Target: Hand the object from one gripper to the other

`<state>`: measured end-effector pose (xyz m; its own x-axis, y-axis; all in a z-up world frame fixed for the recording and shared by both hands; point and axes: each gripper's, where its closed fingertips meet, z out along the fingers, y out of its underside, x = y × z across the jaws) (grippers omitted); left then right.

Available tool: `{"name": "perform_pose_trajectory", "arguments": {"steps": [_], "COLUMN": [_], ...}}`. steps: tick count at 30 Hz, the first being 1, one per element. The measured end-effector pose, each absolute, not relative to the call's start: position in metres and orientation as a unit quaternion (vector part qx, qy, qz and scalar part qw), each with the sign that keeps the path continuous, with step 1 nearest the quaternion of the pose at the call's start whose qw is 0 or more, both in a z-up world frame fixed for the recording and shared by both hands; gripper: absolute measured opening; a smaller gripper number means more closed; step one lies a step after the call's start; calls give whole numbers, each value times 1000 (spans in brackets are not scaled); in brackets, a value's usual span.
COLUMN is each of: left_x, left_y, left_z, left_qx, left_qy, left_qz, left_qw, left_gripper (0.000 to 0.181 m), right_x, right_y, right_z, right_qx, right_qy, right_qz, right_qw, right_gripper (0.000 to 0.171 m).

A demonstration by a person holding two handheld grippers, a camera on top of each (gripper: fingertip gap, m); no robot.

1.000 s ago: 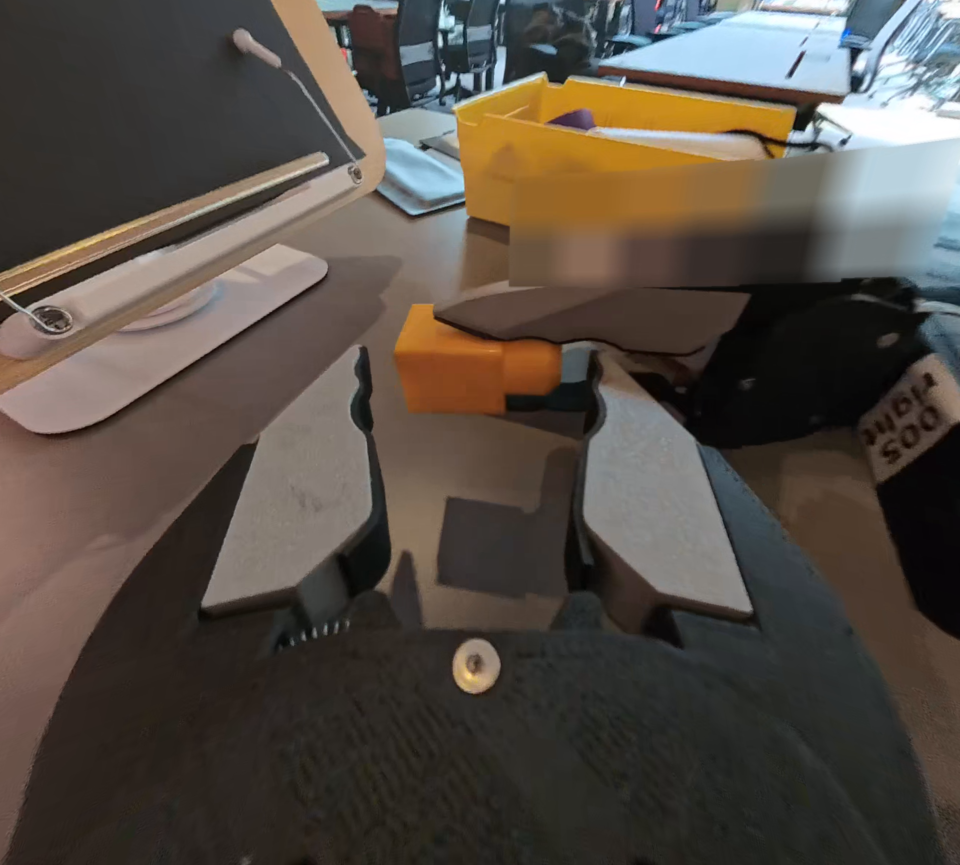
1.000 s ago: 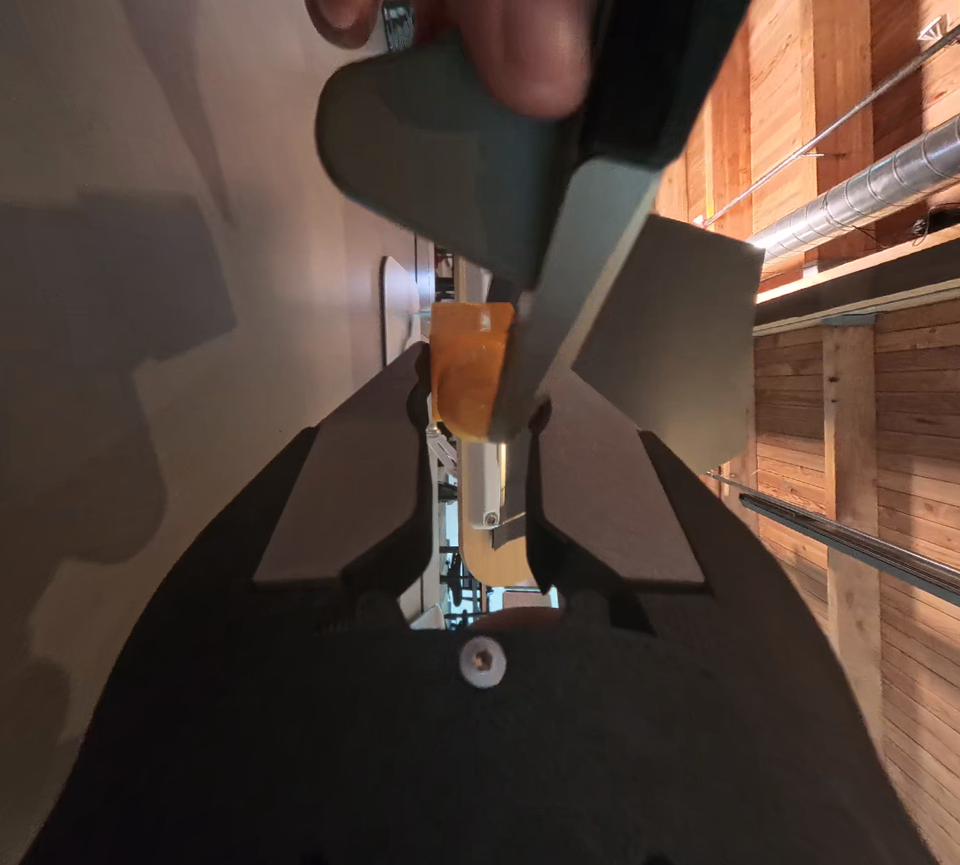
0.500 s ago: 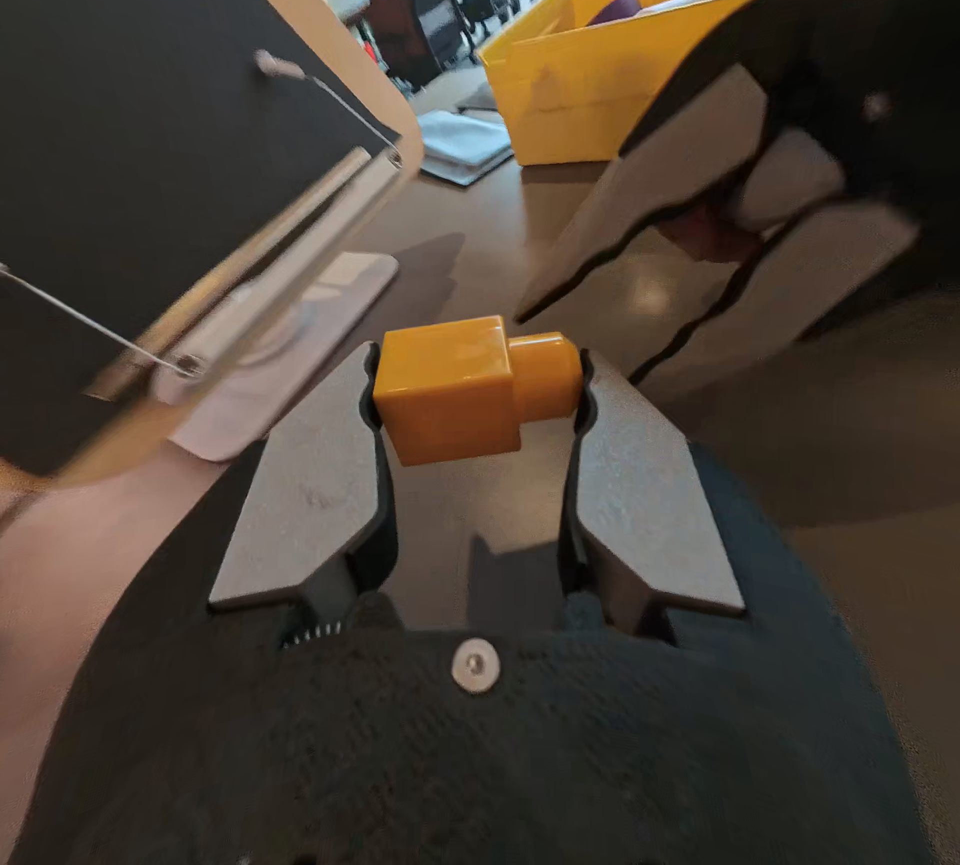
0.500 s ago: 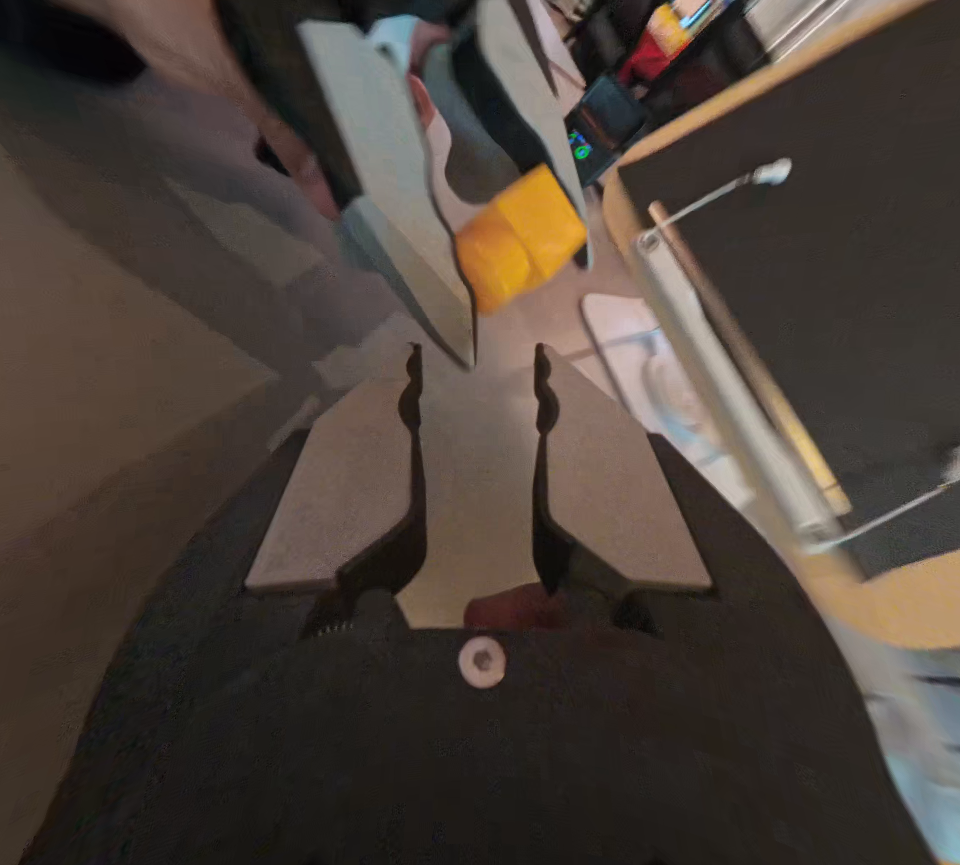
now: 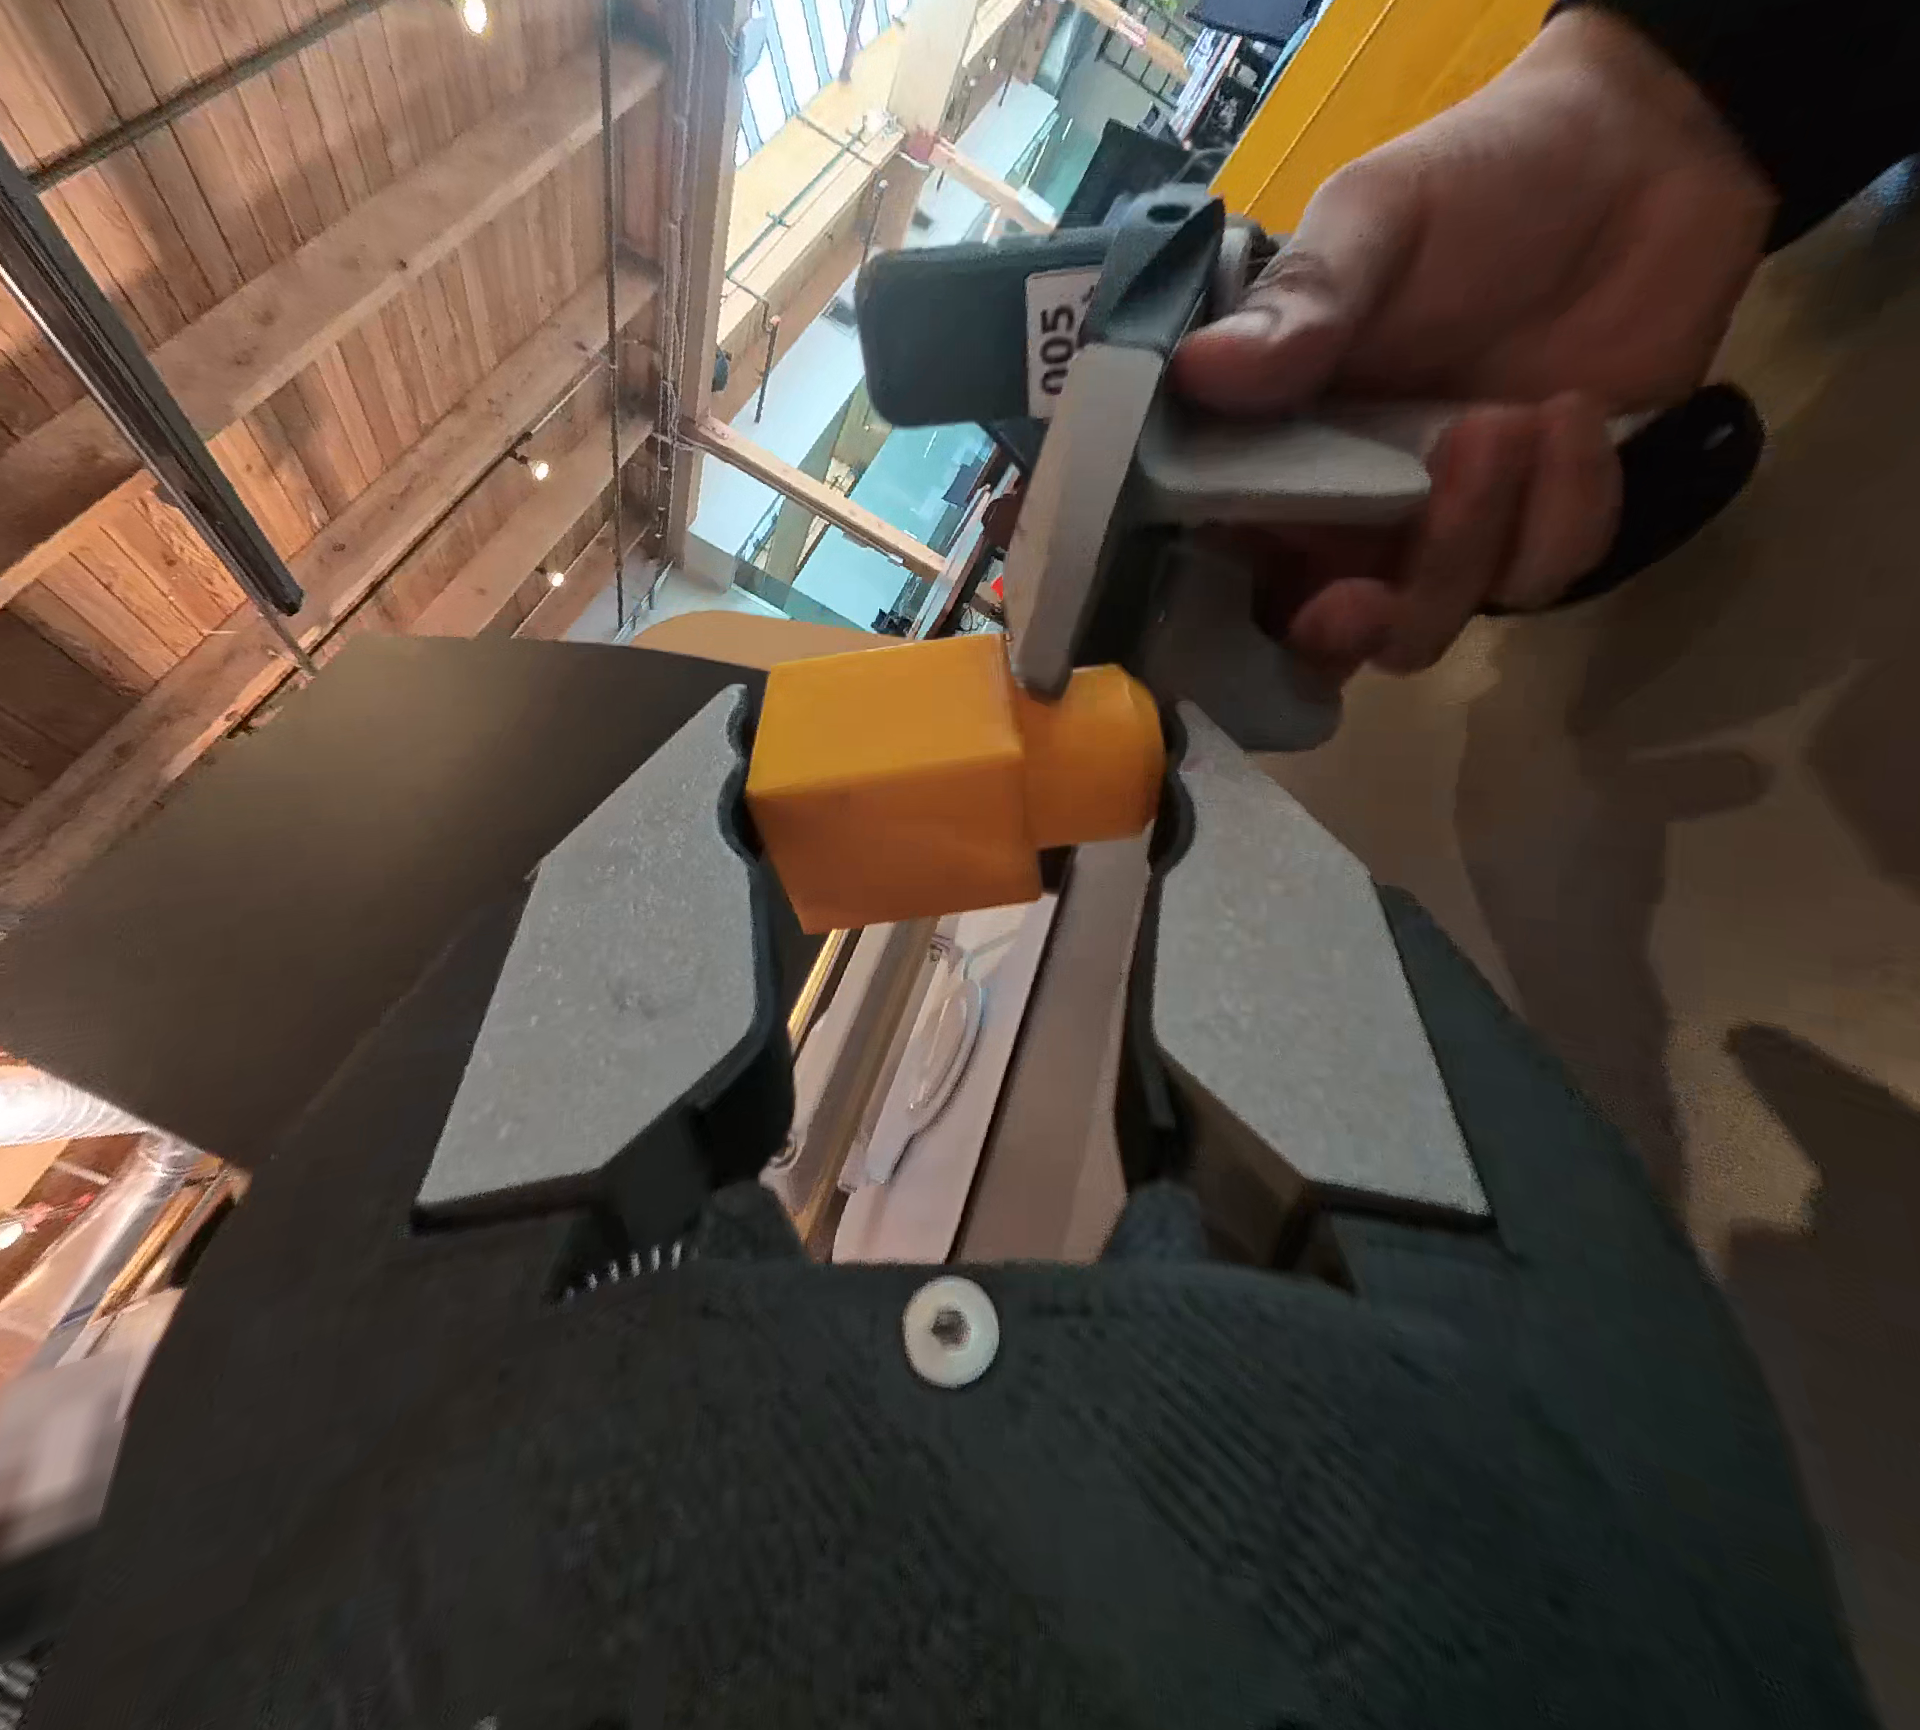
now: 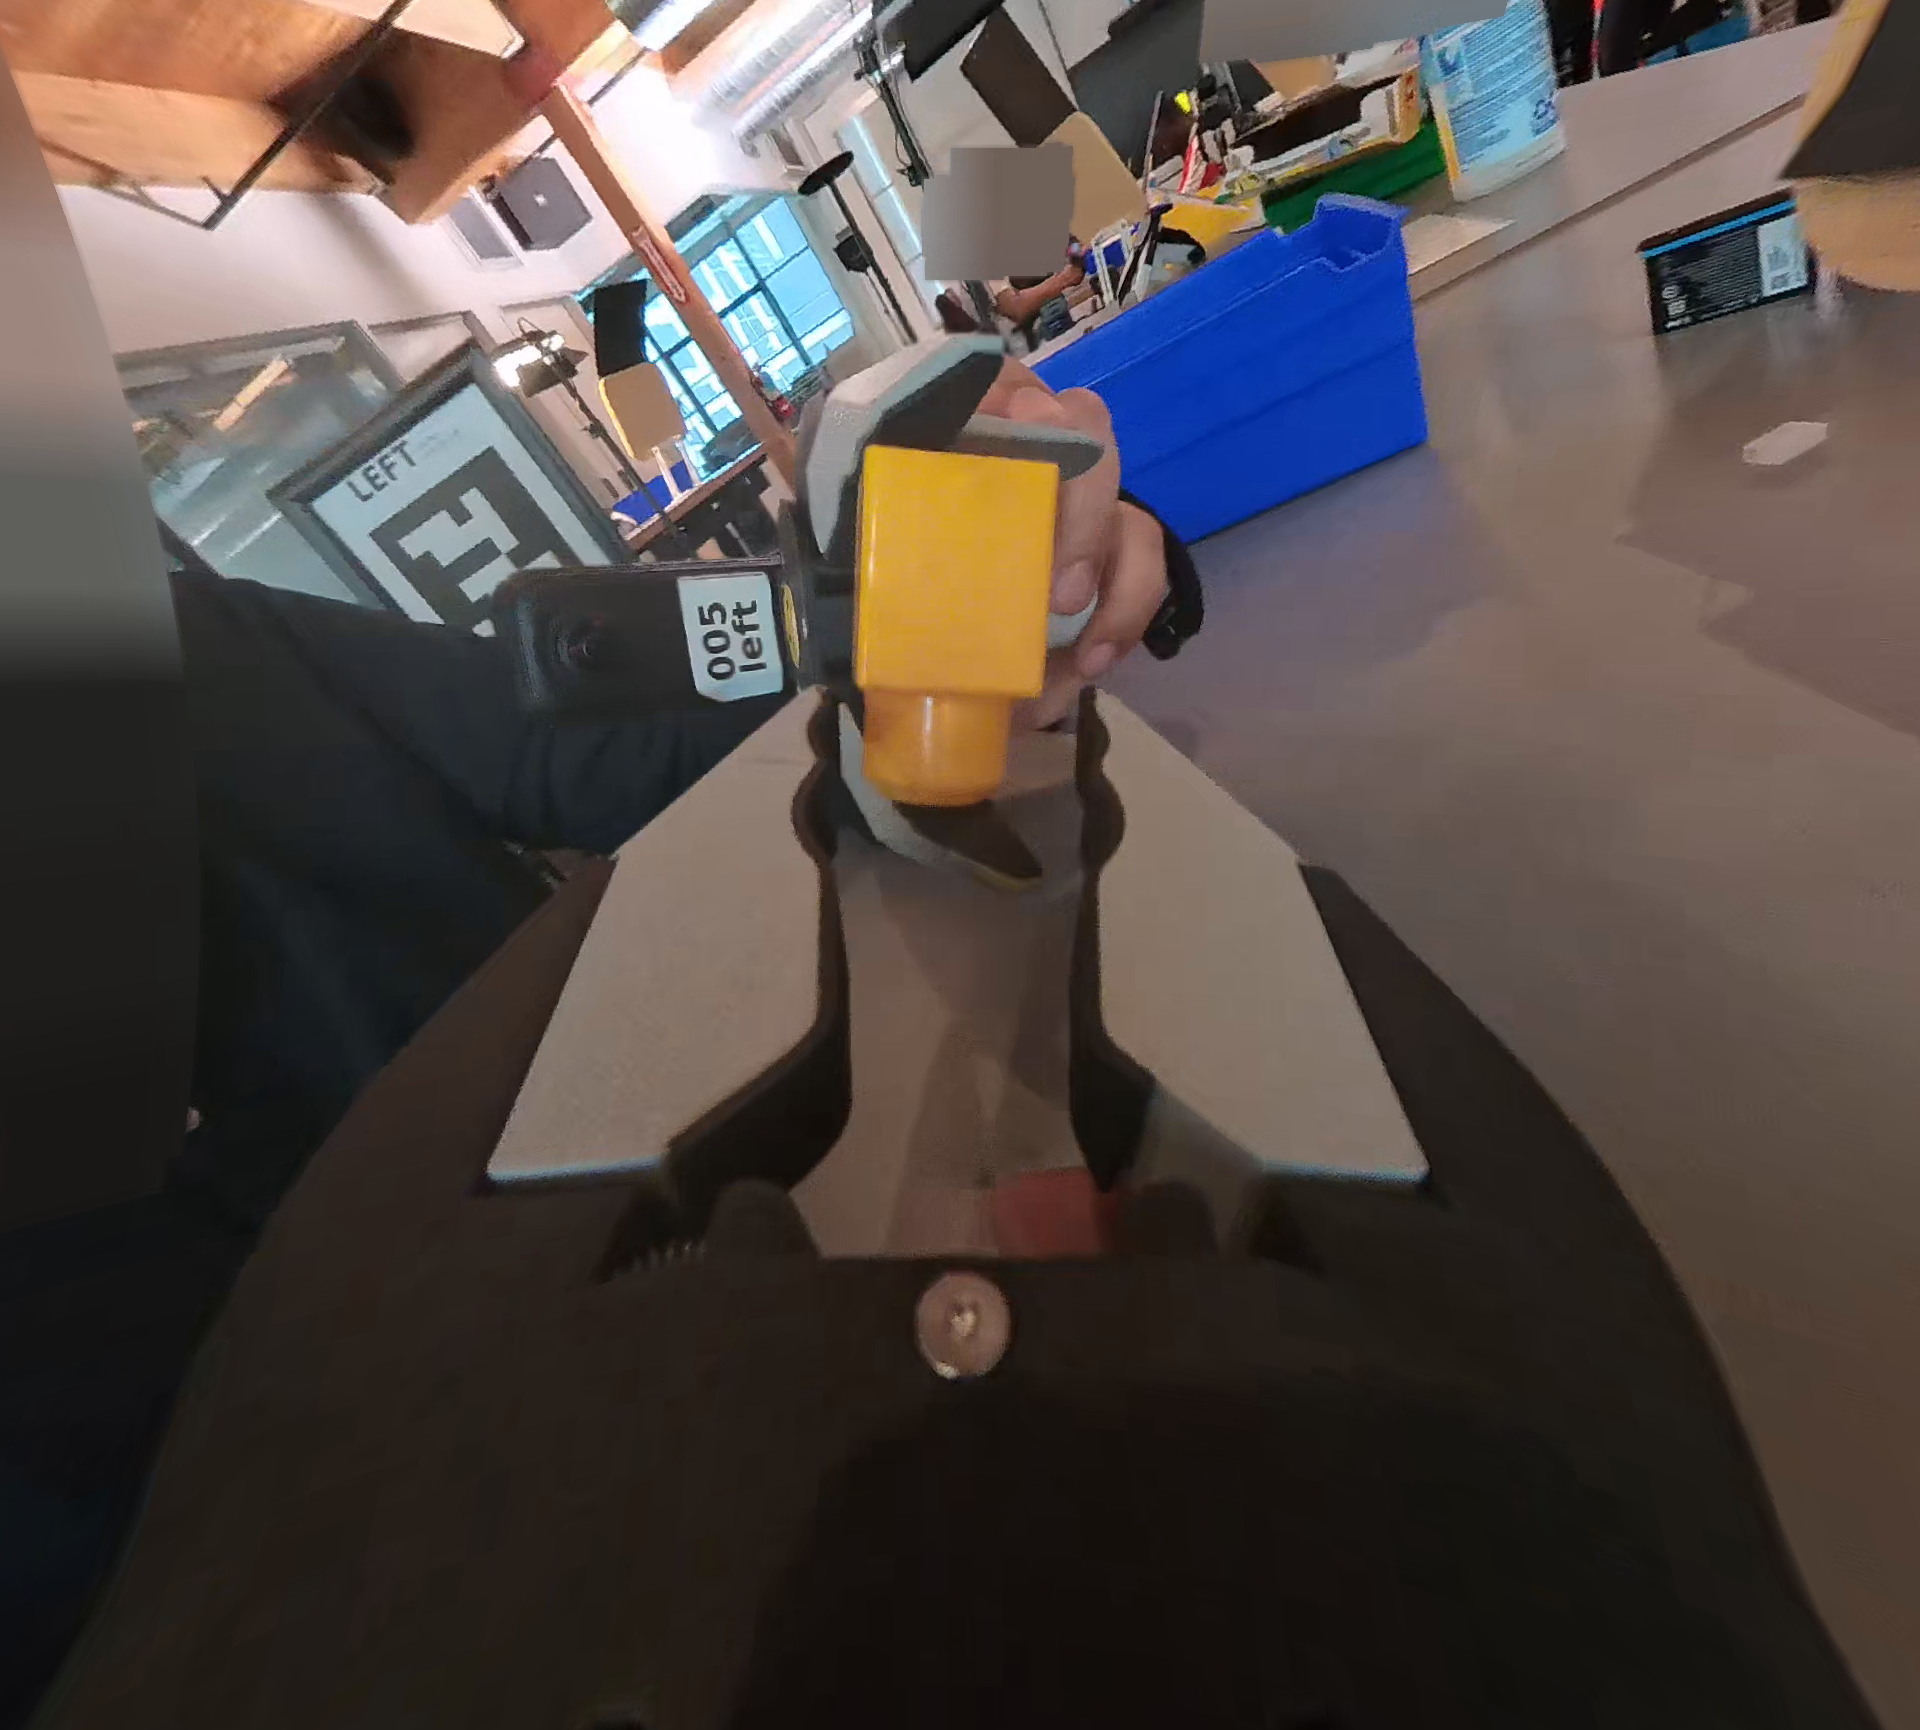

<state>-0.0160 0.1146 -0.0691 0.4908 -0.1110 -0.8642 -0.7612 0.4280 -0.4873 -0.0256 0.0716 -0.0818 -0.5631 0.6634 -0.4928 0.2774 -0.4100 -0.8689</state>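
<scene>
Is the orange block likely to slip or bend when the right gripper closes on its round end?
The orange block looks like stiff moulded plastic, so it probably will not bend. Its glossy round end may turn or slip between flat pads. The left gripper holds it without visible deformation.

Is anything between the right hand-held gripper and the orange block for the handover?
Nothing visible. The orange block sits clamped in the left hand-held gripper, and the right hand-held gripper is open with the block's round end at its fingertips.

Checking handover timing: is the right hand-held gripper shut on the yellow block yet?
No, open. The right hand-held gripper has its fingers either side of the yellow block's round end with gaps; the left hand-held gripper clamps it.
</scene>
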Motion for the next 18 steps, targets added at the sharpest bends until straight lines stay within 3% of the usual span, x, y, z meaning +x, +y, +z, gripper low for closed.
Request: {"name": "perform_pose_trajectory", "arguments": {"steps": [1, 4, 7, 13, 18], "left_x": [-13, -16, -23, -47, -40], "left_y": [114, 118, 128, 131, 124], "left_z": [-71, -74, -91, -105, -99], "left_qx": [-481, -501, -585, -725, -726], "left_qy": [456, 441, 405, 251, 161], "left_qz": [230, 224, 134, -135, -357], "left_qw": [713, 710, 689, 628, 565], "left_gripper": [75, 74, 72, 81, 81], "right_x": [-25, -29, -33, -26, -34], "right_y": [67, 70, 94, 152, 136], "right_z": [-81, -85, -93, -110, -113], "right_qx": [-437, -440, -463, -397, -239], "right_qy": [-530, -544, -571, -689, -726], "right_qz": [715, 698, 630, 227, 17], "right_qw": [130, 153, 250, 563, 644], "right_gripper": [32, 31, 31, 31, 32]}}
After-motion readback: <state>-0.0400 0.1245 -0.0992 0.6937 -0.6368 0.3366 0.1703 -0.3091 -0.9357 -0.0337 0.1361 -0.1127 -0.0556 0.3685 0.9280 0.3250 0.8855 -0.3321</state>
